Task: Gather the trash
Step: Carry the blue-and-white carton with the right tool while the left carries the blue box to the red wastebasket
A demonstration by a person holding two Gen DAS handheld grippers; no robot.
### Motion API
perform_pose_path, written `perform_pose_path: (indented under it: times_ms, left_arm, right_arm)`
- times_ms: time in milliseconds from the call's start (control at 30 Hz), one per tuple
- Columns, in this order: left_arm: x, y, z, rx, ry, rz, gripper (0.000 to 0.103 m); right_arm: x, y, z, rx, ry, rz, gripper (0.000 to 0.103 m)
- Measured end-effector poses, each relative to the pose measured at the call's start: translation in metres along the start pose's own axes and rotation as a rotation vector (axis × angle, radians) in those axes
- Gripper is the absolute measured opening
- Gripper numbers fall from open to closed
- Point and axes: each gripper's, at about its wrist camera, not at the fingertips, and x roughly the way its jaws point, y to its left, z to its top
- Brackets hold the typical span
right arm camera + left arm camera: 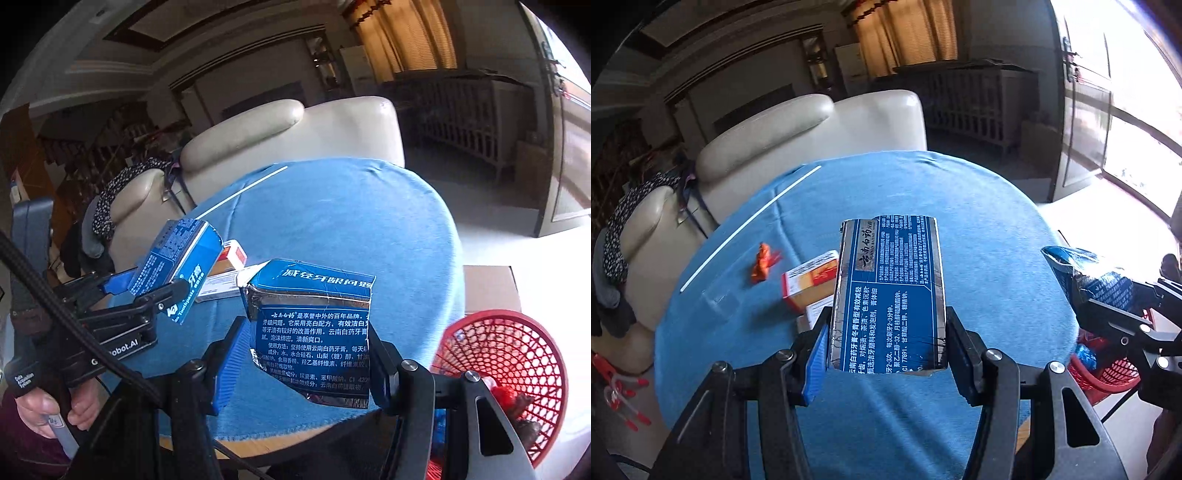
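Note:
My left gripper (886, 343) is shut on a torn blue toothpaste box piece (890, 291) and holds it above the round table with the blue cloth (979, 229). My right gripper (306, 354) is shut on another torn blue toothpaste box piece (314, 332) above the table's near edge. The left gripper with its piece also shows in the right wrist view (173, 273); the right gripper's piece shows in the left wrist view (1086, 273). A red mesh basket (509, 350) stands just right of the table, with some trash inside.
On the cloth lie an orange wrapper (762, 262), a red and white small box (809, 280) and a white thin stick (750, 229). A cream sofa (812, 136) stands behind the table. Red clips (620, 391) lie on the floor at left.

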Motion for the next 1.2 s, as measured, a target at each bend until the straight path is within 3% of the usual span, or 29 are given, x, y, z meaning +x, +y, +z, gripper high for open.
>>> perform_pose_path:
  times_ms: [1200]
  left_arm:
    - [0.011, -0.074, 0.01, 0.143, -0.003, -0.113, 0.058]
  right_arm:
    - [-0.027, -0.056, -0.007, 0.113, -0.04, -0.12, 0.061]
